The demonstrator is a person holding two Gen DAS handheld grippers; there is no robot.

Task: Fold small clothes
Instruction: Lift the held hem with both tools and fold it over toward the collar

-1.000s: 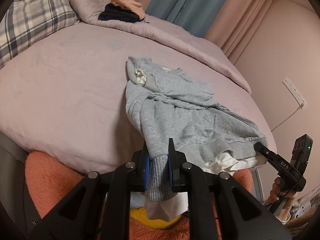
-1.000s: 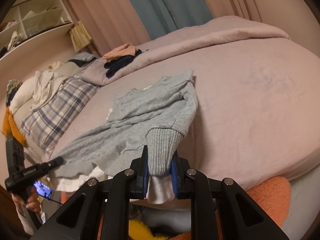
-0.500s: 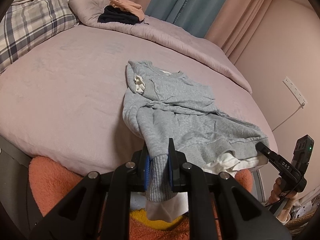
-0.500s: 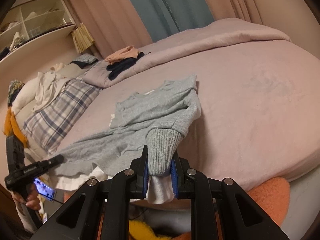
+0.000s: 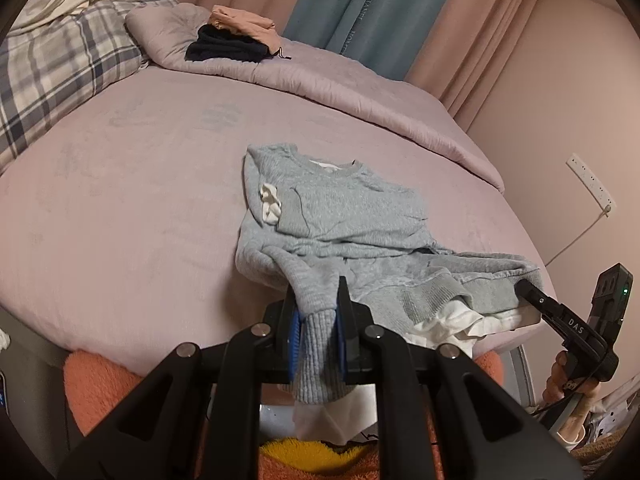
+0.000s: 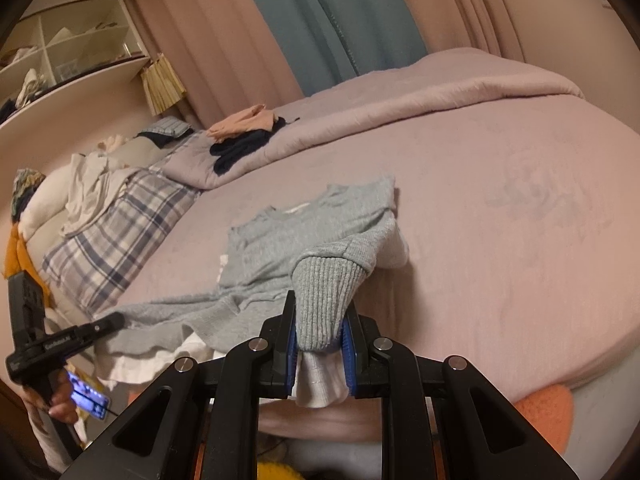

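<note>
A grey sweatshirt (image 5: 340, 216) with a white inner layer lies crumpled on the pink bed (image 5: 140, 200), its lower part reaching the near edge. My left gripper (image 5: 318, 300) is shut on a ribbed grey cuff (image 5: 316, 344), which hangs down between the blue pads. In the right wrist view my right gripper (image 6: 320, 312) is shut on another ribbed cuff (image 6: 324, 292), its sleeve raised off the bed. Each gripper shows in the other's view: the right gripper (image 5: 528, 290) at the sweatshirt's right end, the left gripper (image 6: 114, 320) at its left end.
Folded peach and dark clothes (image 5: 236, 38) sit on a rolled duvet at the back. A plaid pillow (image 5: 52, 76) lies far left. An orange fluffy cushion (image 5: 100, 384) is below the bed's near edge. Curtains, a wall socket (image 5: 590, 180) and shelves (image 6: 60, 60) surround the bed.
Both grippers have risen a little with their cuffs still held. The sleeve on the right has lifted off the bed, and the sweatshirt is drawn slightly tighter toward the near edge.
</note>
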